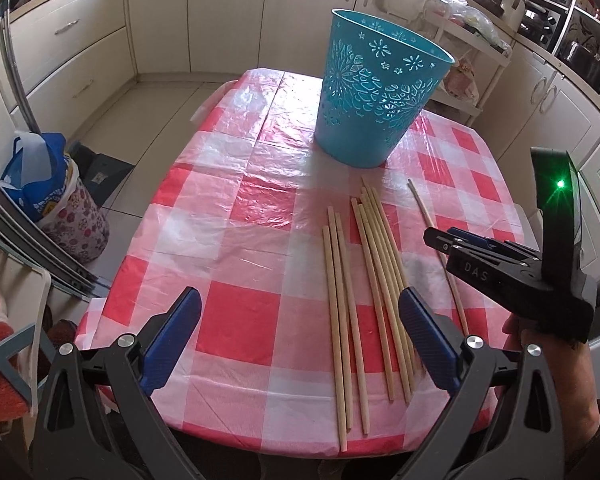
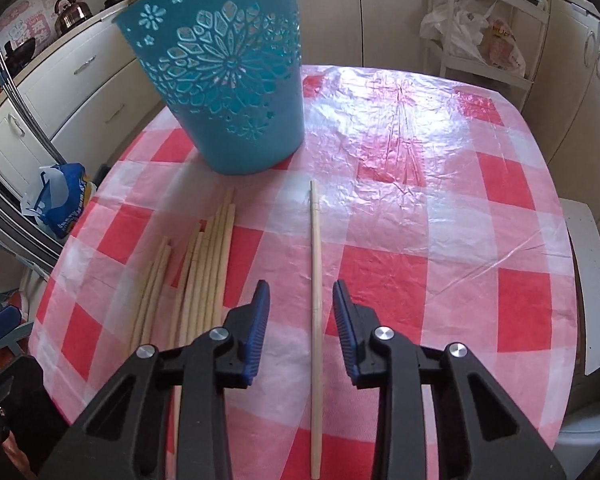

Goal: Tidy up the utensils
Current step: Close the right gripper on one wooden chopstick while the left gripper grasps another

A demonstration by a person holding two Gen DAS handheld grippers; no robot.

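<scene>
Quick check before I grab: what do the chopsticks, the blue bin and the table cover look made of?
Chopsticks: likely bamboo or light wood, pale, matte, unvarnished-looking.
Blue bin: apparently moulded plastic, uniform teal with cut-out flower perforations.
Table cover: thin plastic sheeting, red-and-white check, glossy with creases and glare.

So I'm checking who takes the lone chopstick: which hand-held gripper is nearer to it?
Right. The right hand-held gripper straddles the lone chopstick, pads not touching. The left hand-held gripper sits over the chopstick bundle beside it.
</scene>
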